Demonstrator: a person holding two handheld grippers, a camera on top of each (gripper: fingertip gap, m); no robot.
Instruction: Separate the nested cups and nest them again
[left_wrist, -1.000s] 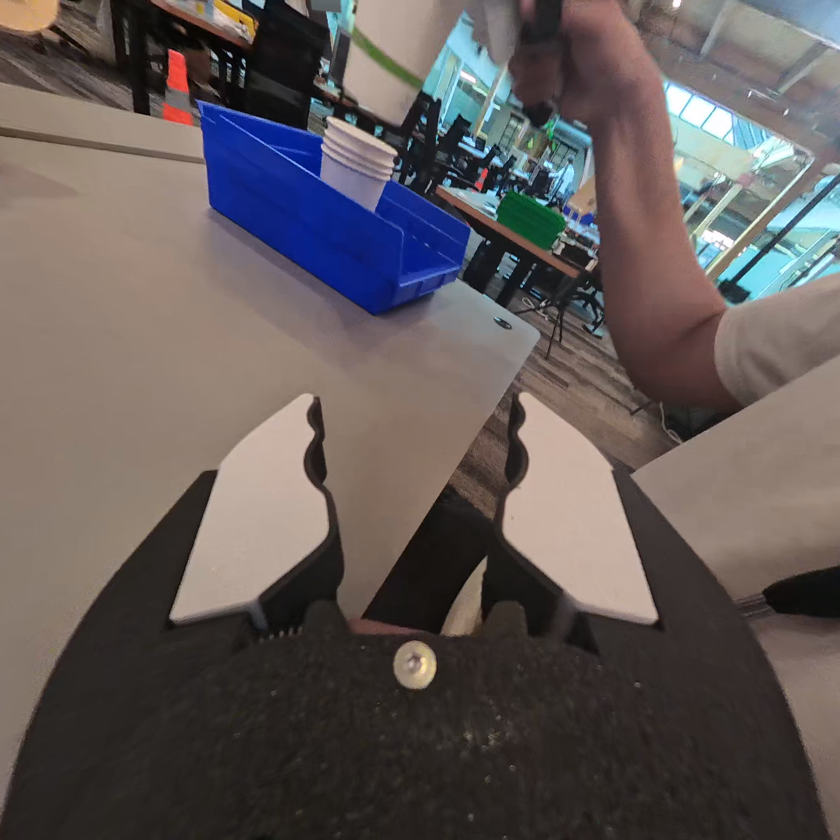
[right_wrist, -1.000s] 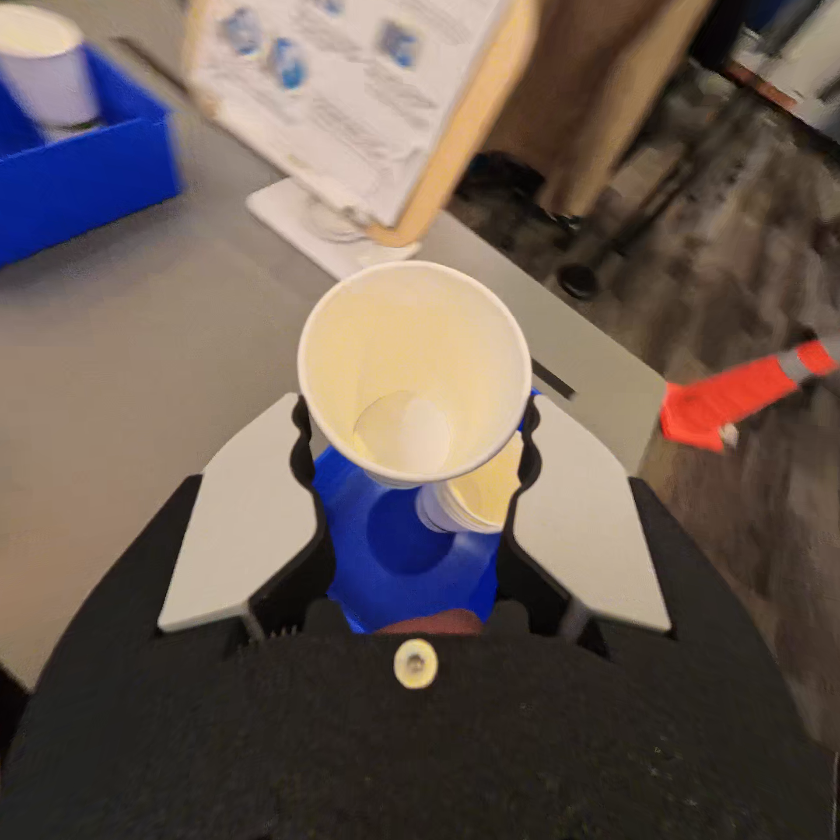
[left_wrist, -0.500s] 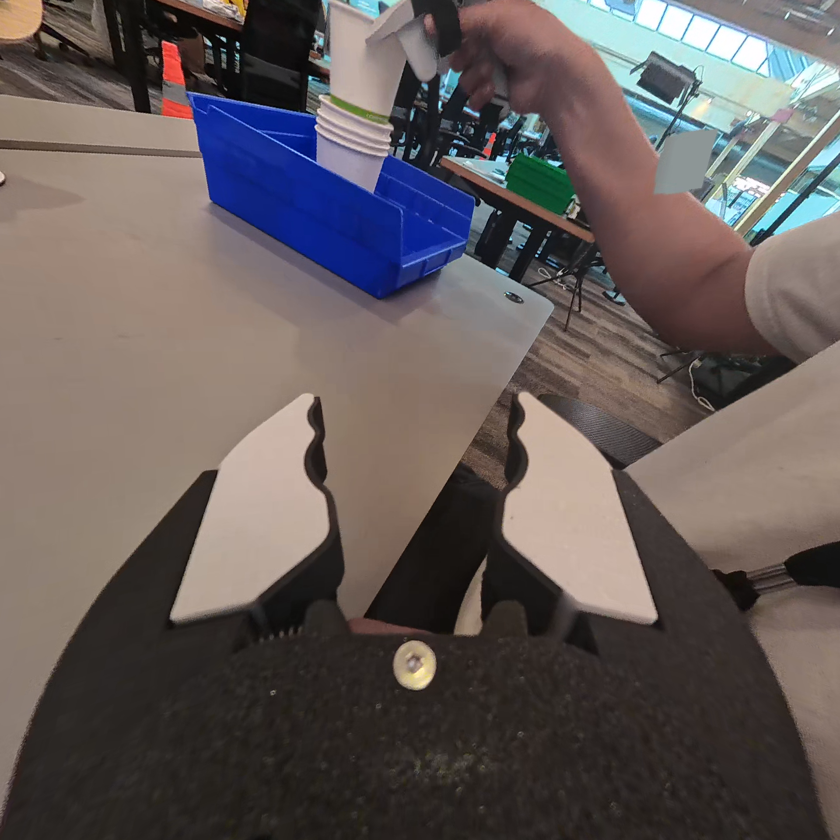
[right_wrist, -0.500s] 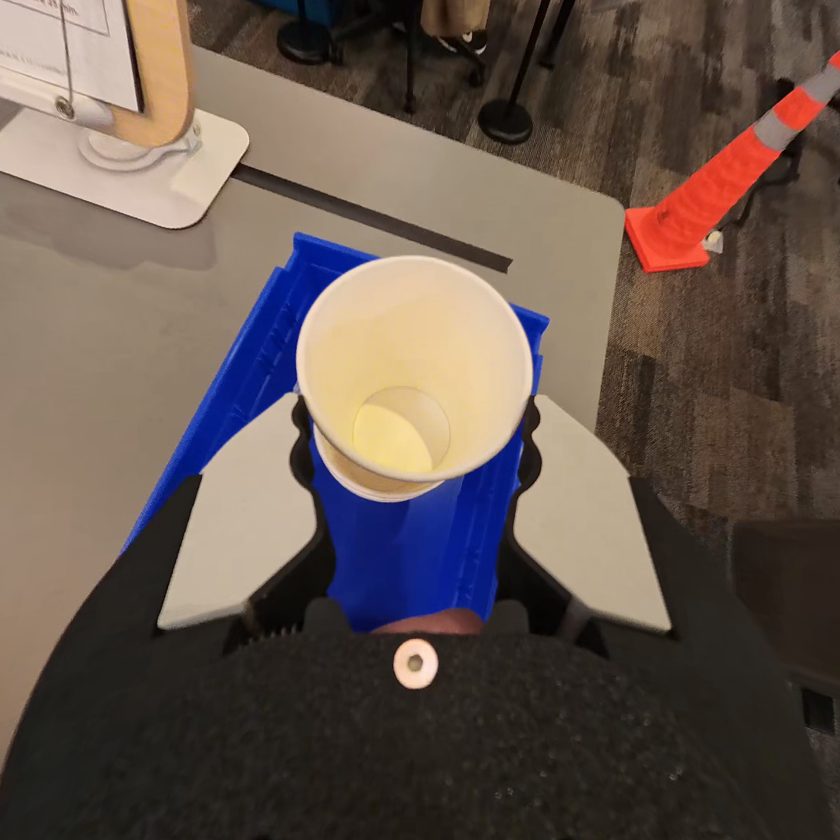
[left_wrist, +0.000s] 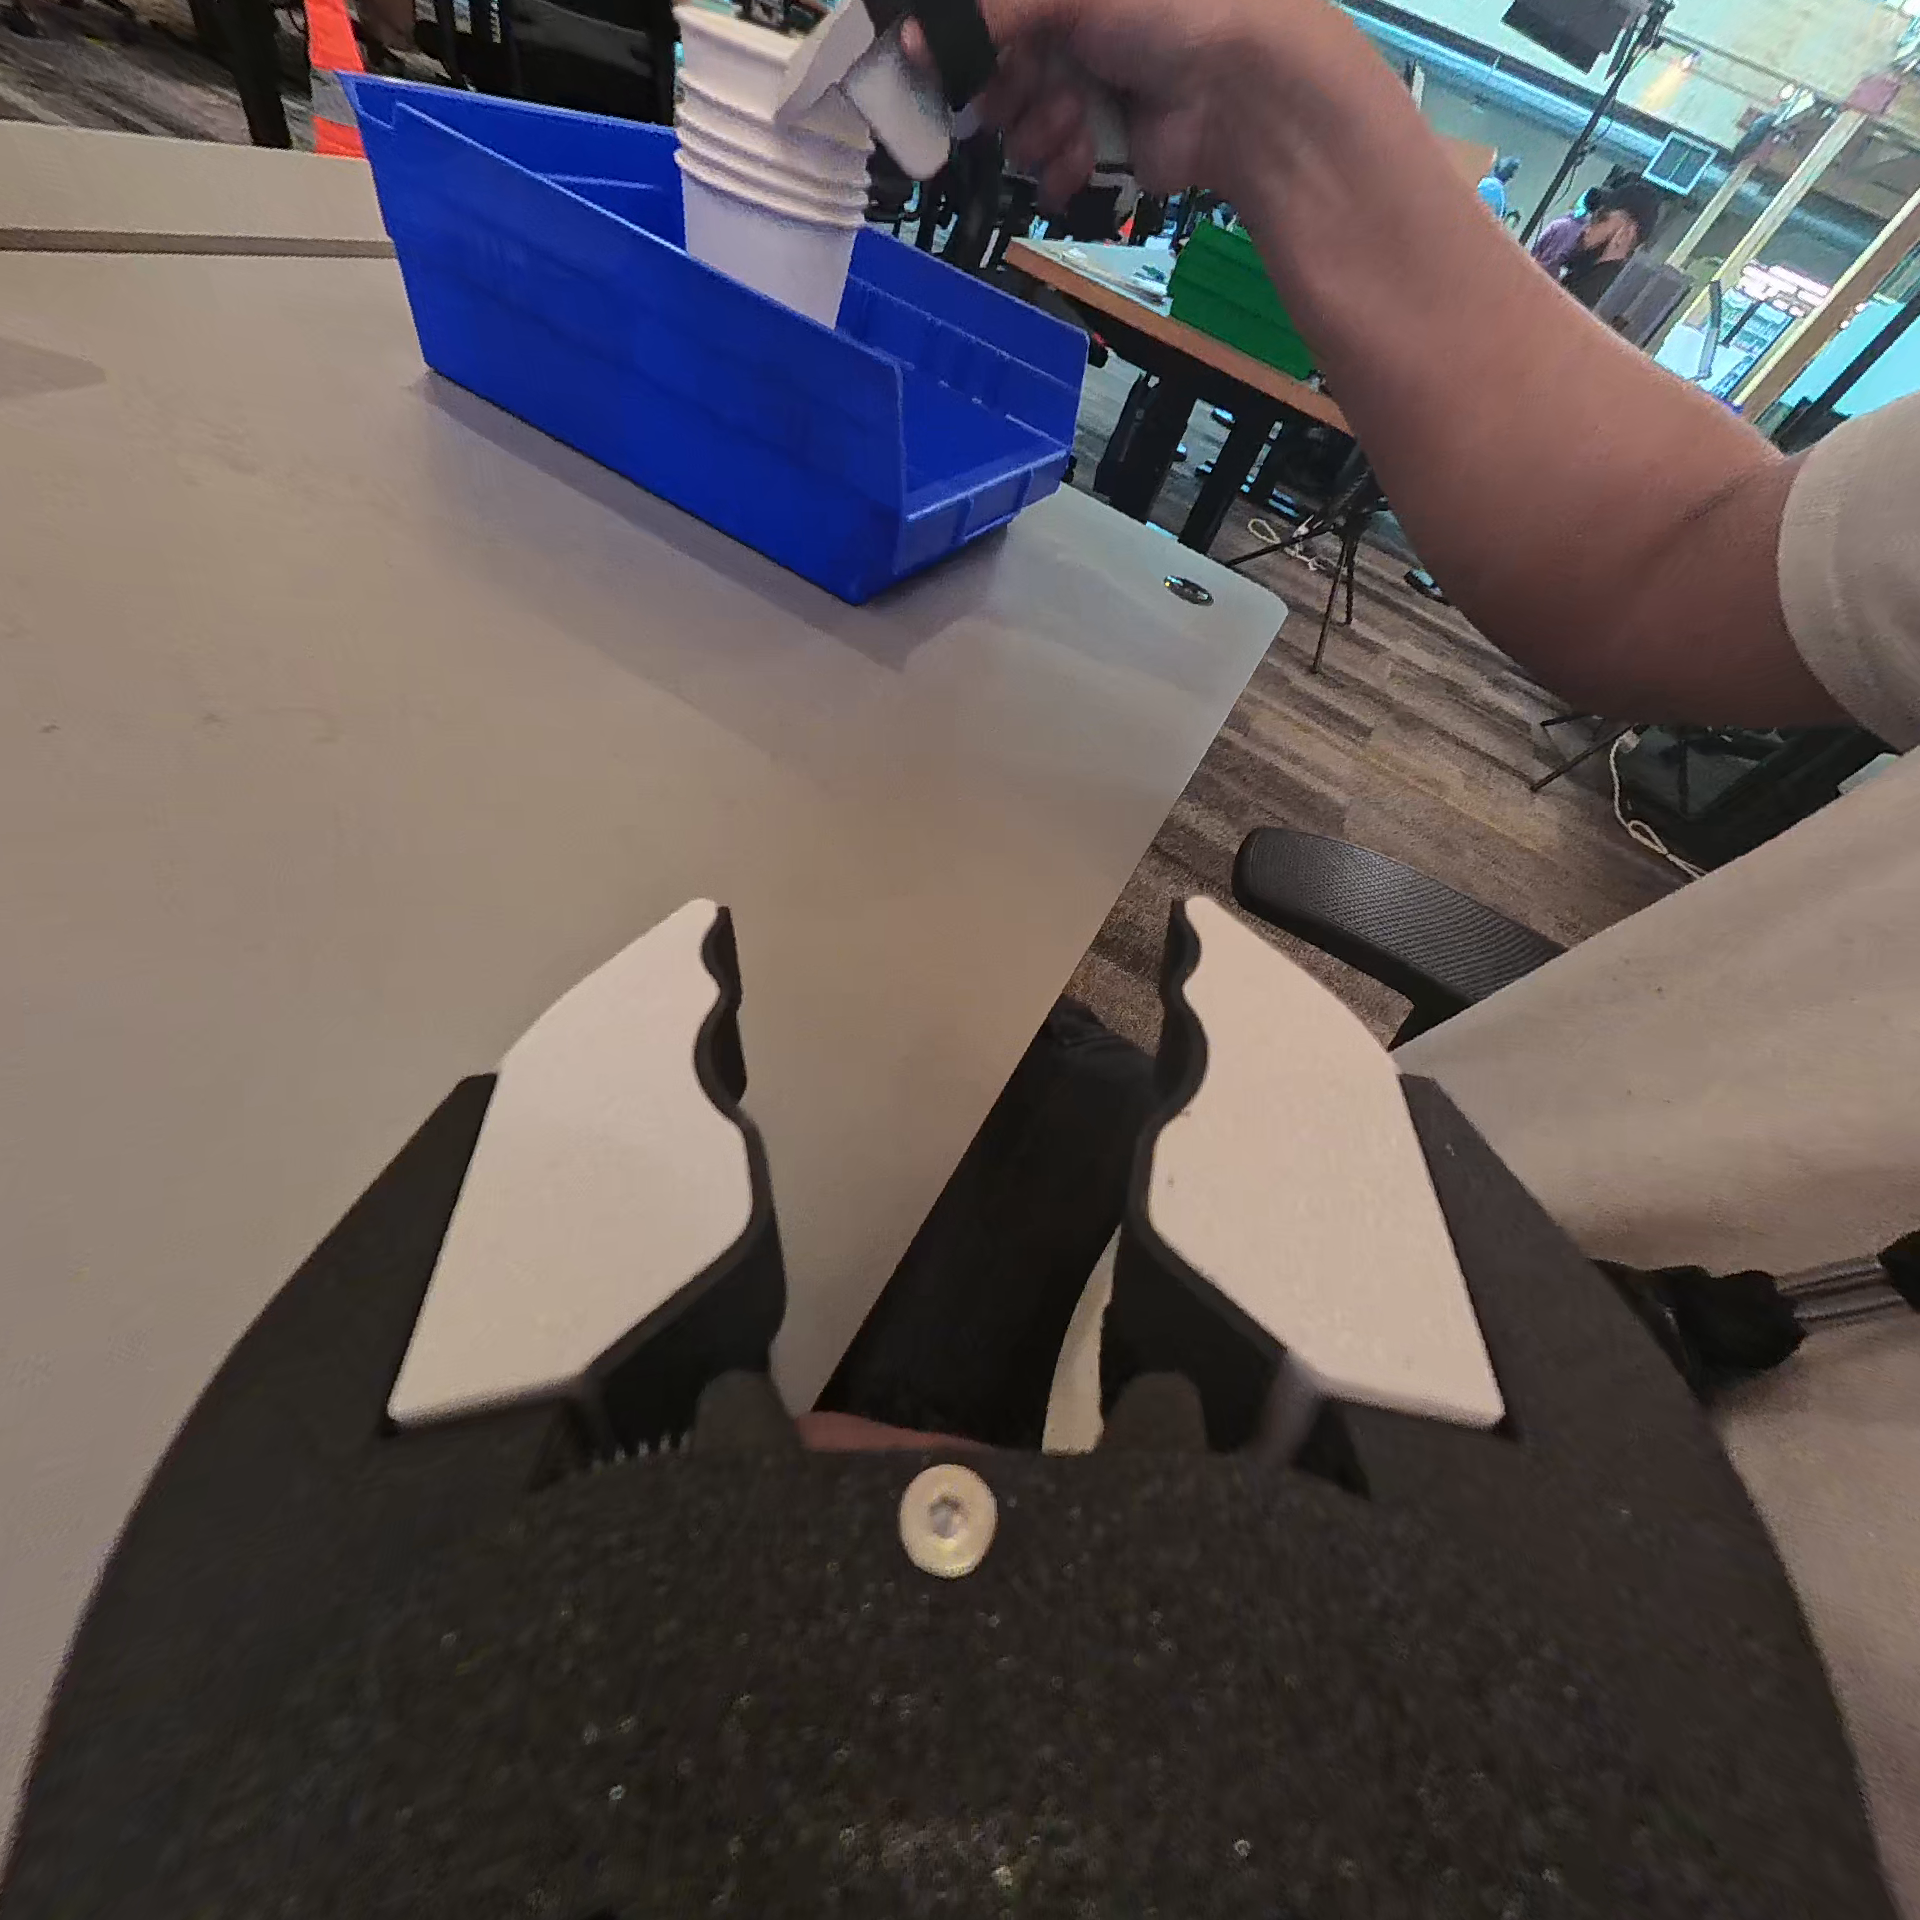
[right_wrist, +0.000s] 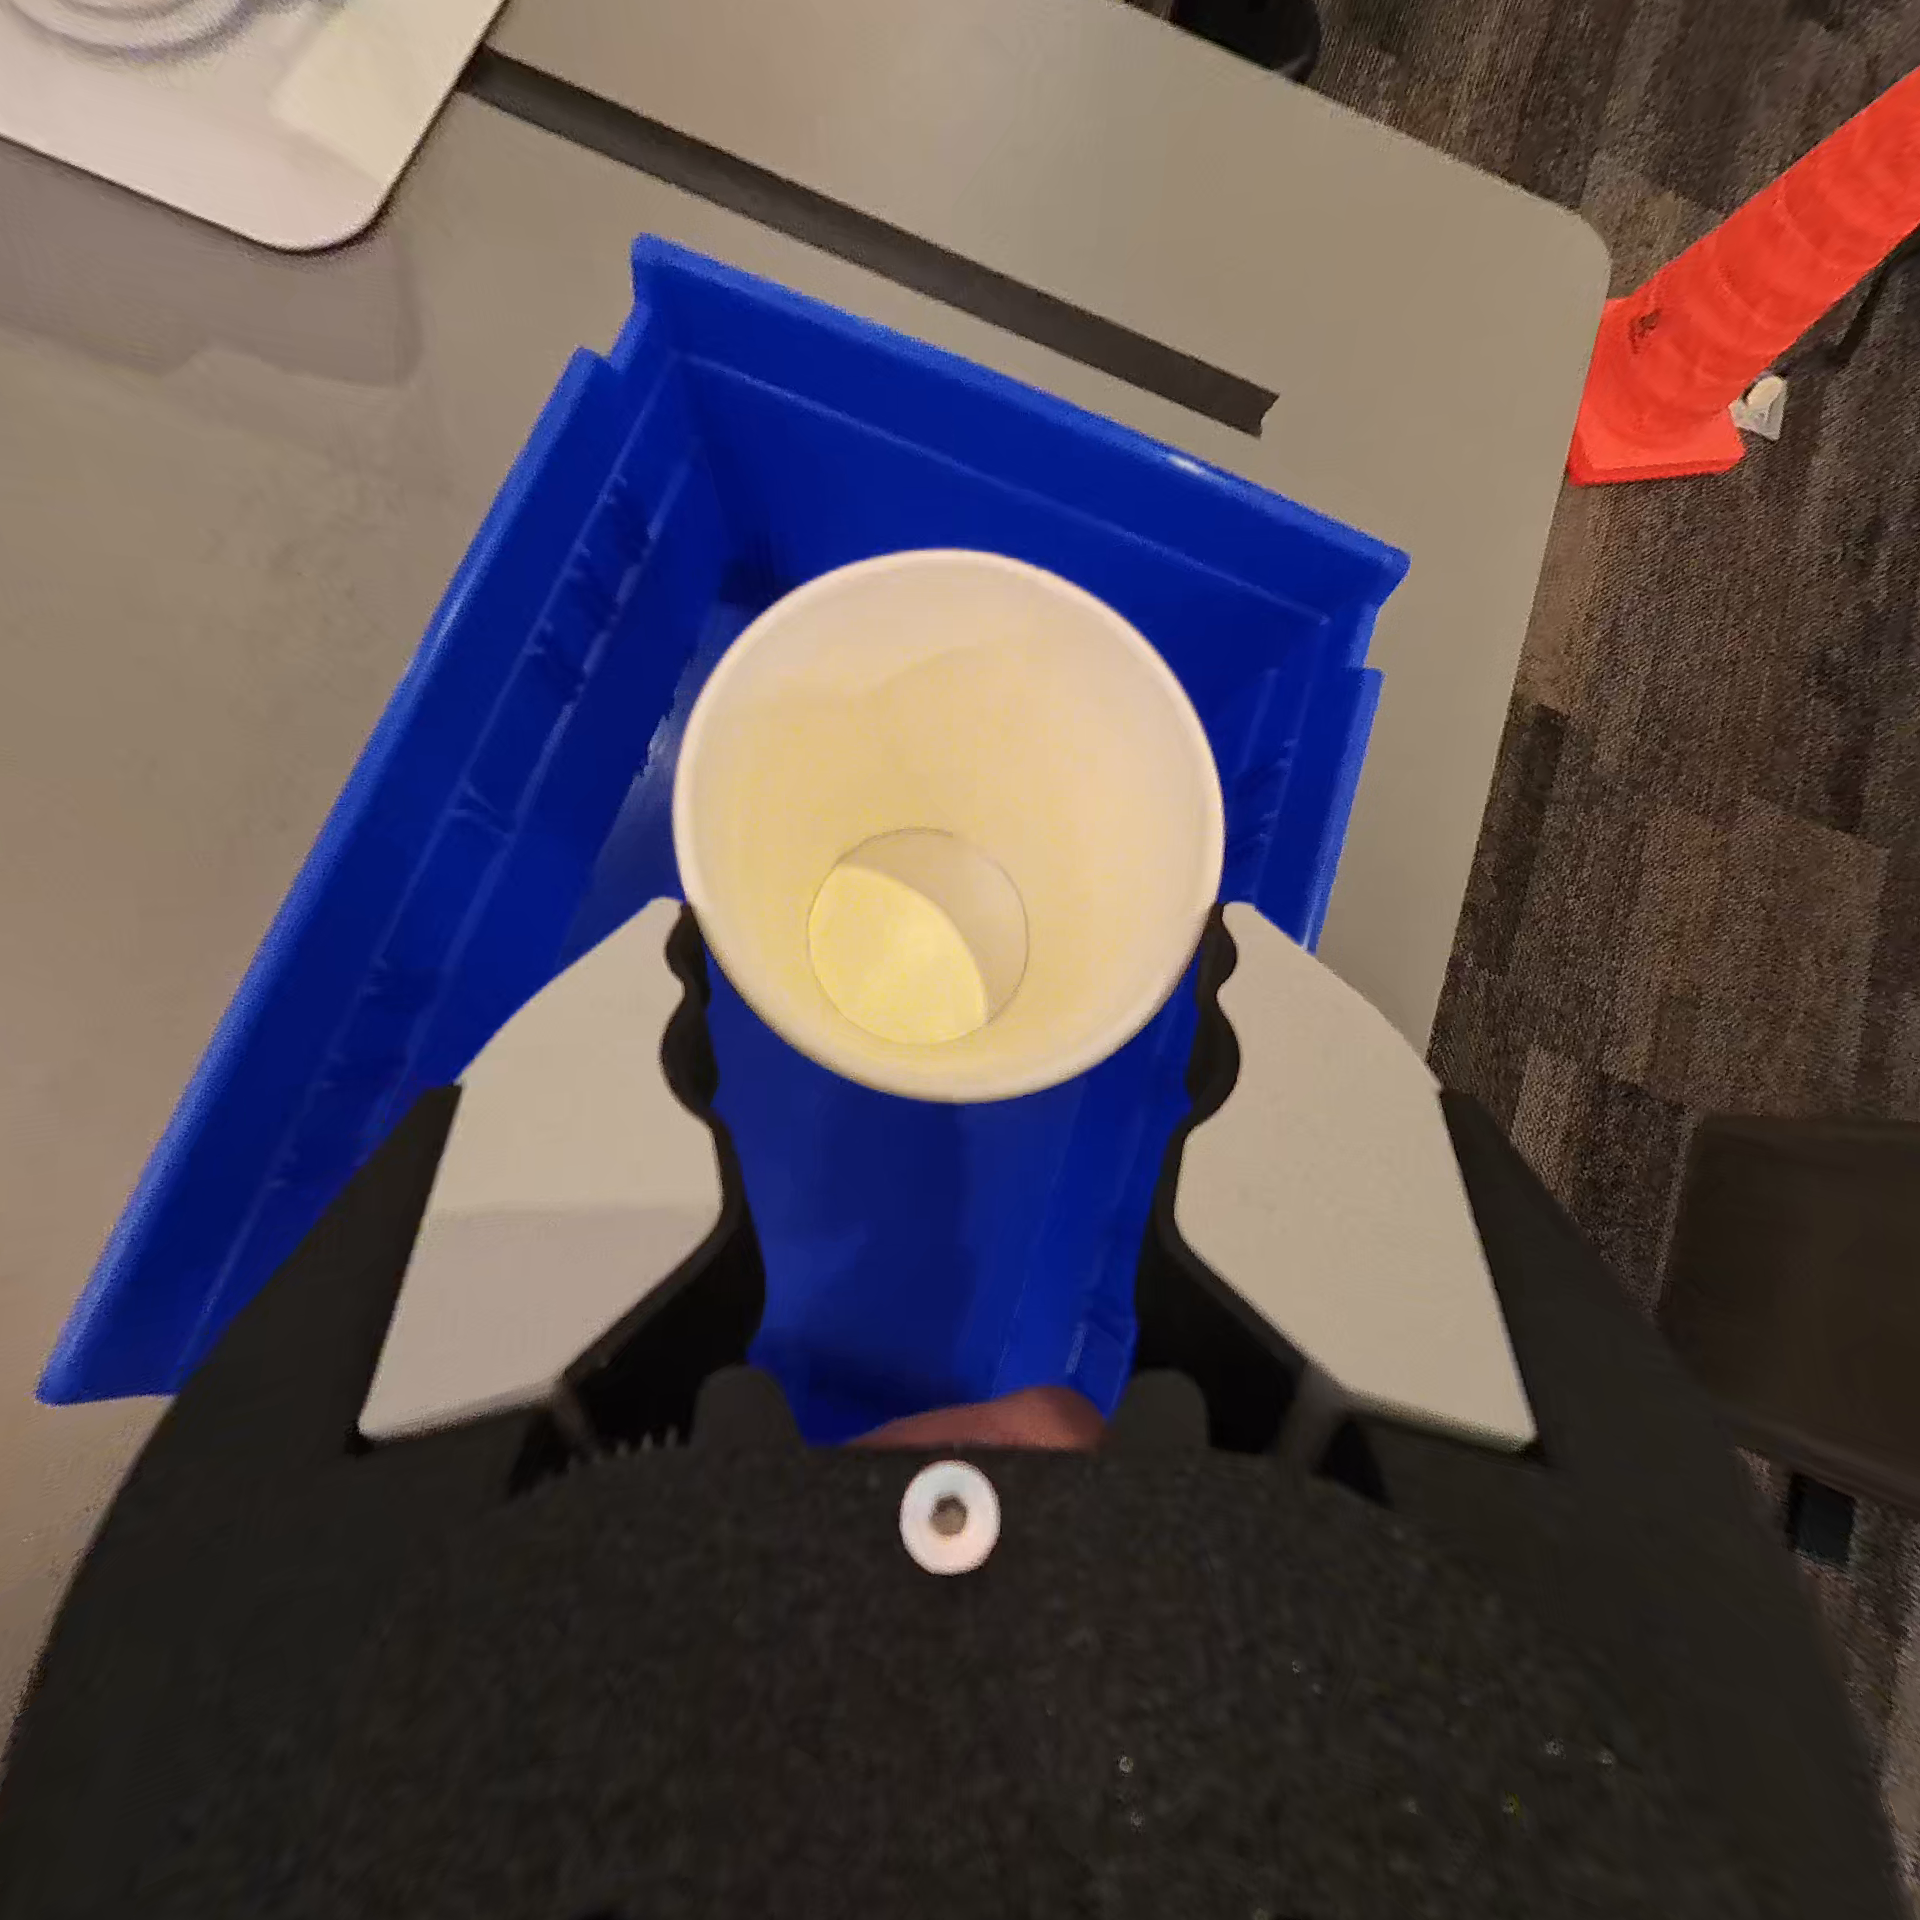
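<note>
So the right gripper (right_wrist: 945, 925) is looking straight down into a white paper cup (right_wrist: 948, 821), with its two fingers sitting at either side of the cup just under the rim. Whether it's actually squeezing the cup or has let go is hard to call from this angle, so can't tell. The cup is over the far end of the blue bin (right_wrist: 436, 831), which sits on the grey table (right_wrist: 208, 623).

From the left wrist view you get the side-on look: a stack of nested cups (left_wrist: 769, 208) stands upright in the blue bin (left_wrist: 644, 353), several rims showing one above the other, and the right gripper (left_wrist: 883, 94) is up at the top of that stack, held by the person's hand (left_wrist: 1143, 83).

Meanwhile the left gripper (left_wrist: 951, 925) is spread wide with nothing between its fingers, hanging over the near edge of the table (left_wrist: 416, 727), well apart from the bin. An orange cone (right_wrist: 1745, 312) lies on the floor past the table corner.
</note>
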